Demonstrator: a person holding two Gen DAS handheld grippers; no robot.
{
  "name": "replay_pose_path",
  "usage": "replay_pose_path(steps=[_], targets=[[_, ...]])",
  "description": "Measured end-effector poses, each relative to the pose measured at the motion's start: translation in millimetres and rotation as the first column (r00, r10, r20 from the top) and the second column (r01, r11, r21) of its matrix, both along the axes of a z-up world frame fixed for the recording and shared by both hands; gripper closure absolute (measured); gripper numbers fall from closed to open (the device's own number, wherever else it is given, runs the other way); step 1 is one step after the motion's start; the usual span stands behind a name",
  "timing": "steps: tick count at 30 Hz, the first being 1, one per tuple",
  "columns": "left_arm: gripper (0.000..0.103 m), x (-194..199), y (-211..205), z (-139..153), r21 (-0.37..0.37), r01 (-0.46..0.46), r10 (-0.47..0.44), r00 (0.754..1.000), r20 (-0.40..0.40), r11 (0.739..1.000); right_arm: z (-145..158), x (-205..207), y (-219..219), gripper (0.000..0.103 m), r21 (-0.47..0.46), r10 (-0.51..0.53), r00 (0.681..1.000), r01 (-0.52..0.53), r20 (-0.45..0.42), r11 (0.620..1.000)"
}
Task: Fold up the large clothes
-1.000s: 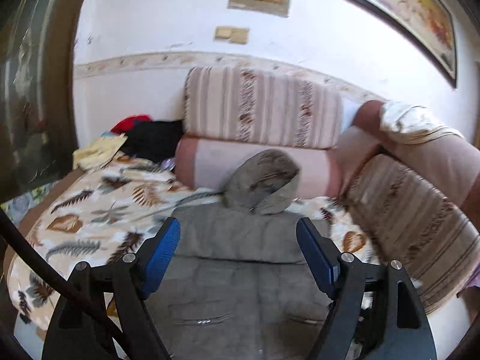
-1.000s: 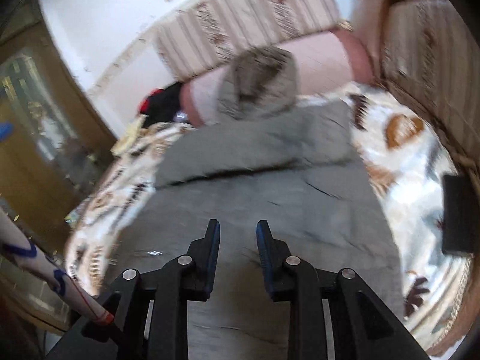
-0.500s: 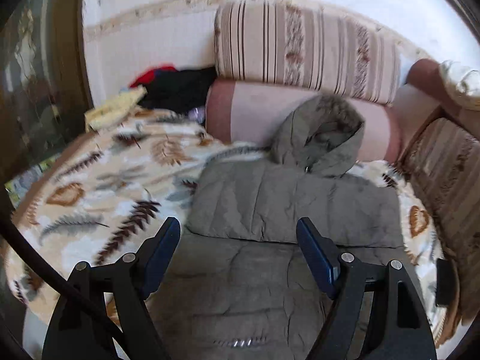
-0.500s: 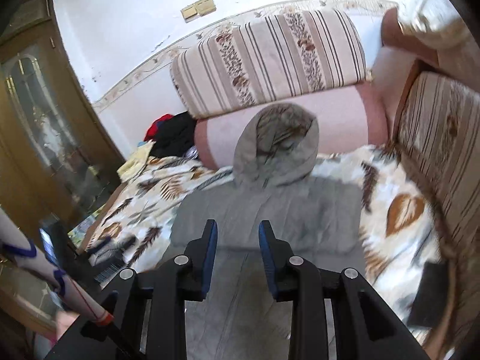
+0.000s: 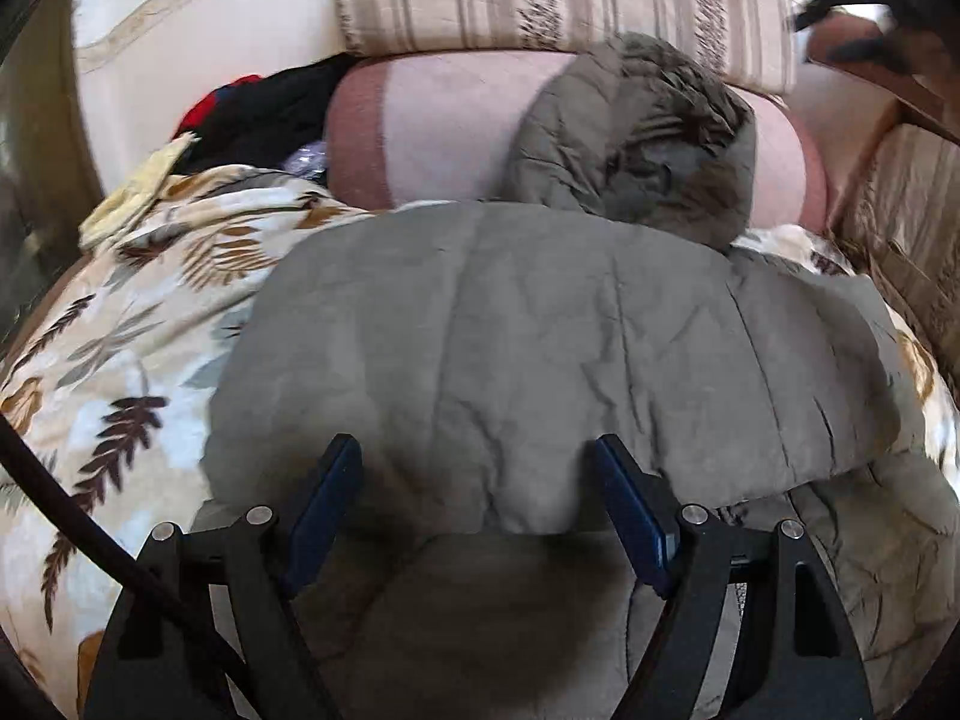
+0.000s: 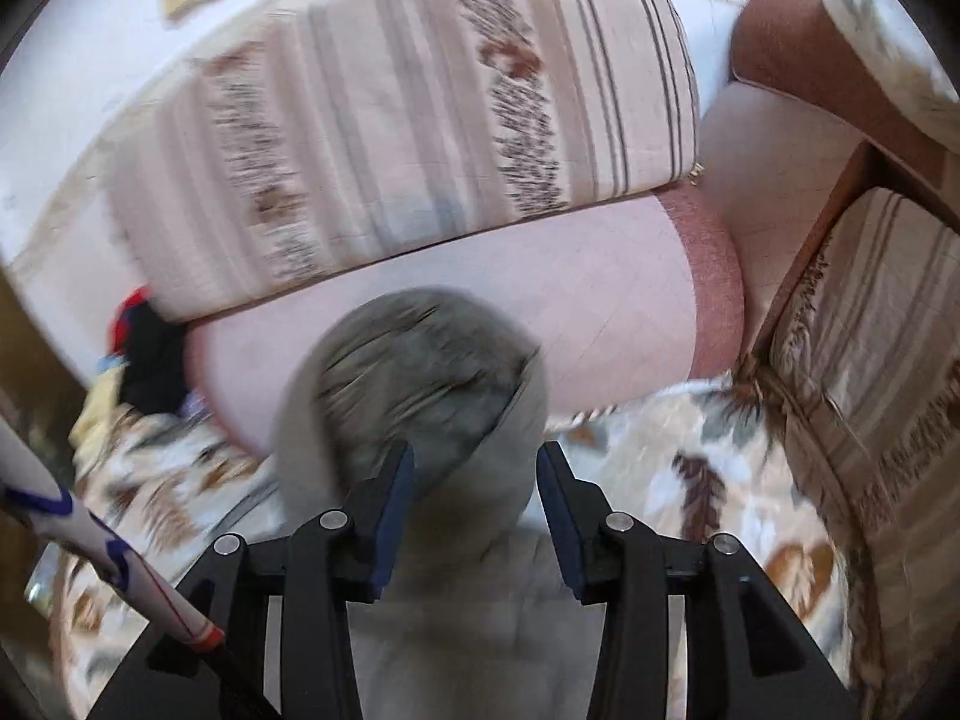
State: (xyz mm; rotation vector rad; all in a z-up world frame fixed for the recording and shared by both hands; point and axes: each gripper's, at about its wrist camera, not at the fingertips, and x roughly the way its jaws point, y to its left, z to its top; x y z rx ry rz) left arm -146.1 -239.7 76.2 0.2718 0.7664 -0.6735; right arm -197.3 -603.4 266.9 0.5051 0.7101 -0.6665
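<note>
A grey hooded padded jacket (image 5: 510, 348) lies on a leaf-patterned bedspread (image 5: 120, 324), its sleeves folded across the chest and its fur-lined hood (image 5: 654, 138) resting against a pink bolster. My left gripper (image 5: 480, 504) is open, its blue pads on either side of the folded sleeve's lower edge. My right gripper (image 6: 477, 504) is open and hovers at the hood (image 6: 420, 384), one finger on each side of the hood's base. The right wrist view is blurred by motion.
A pink bolster (image 6: 600, 294) and a striped cushion (image 6: 420, 120) stand behind the hood. A striped sofa arm (image 6: 870, 390) is at the right. A pile of black, red and yellow clothes (image 5: 240, 114) lies at the back left.
Both grippers have moved forward along the jacket. The left now reaches the folded sleeve. The right has opened wider and come up to the hood.
</note>
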Motion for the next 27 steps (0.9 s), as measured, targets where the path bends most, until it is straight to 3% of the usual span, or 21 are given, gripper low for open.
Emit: replay_pose_path(steps=[5,10,11,12,13,16,19,24,27], targets=[[0.024,3,-3,-4,-0.016,0.038,-0.038,0.999,-0.037,0.999,-60,67,-70,0.057,0.005,-0.053,0.996,0.054,-0.077,0.999],[0.022,11,-10,-13,0.004,0.033,-0.033,0.998,-0.053,0.999,-100,104,-104,0.057,-0.059,-0.095,0.985,0.088,-0.143,0.994],[0.021,11,-11,-14,0.007,0.033,-0.032,0.998,-0.054,0.999,-107,108,-107,0.072,-0.050,-0.092,0.984,0.085,-0.155,0.995],[0.021,12,-11,-15,0.009,0.032,-0.032,0.998,-0.054,0.999,-111,109,-107,0.097,-0.030,-0.074,0.986,0.071,-0.152,0.997],[0.021,12,-11,-15,0.011,0.031,-0.031,0.998,-0.054,0.999,-113,109,-104,0.097,-0.023,-0.065,0.986,0.062,-0.153,0.998],[0.021,12,-11,-14,0.012,0.029,-0.029,0.998,-0.048,1.000,-94,92,-79,0.098,-0.100,-0.056,0.993,0.045,-0.108,0.994],[0.021,11,-6,-11,-0.002,0.018,-0.018,0.999,-0.051,1.000,-64,61,-46,0.098,-0.111,-0.001,1.000,-0.001,-0.017,0.994],[0.021,18,12,9,-0.071,-0.015,0.011,0.998,-0.055,0.997,-20,1,36,0.099,-0.177,0.118,0.989,-0.101,0.087,0.979],[0.021,28,31,28,-0.132,-0.053,0.048,0.998,-0.043,0.990,-11,-48,91,0.099,-0.213,0.184,0.975,-0.155,0.124,0.965]])
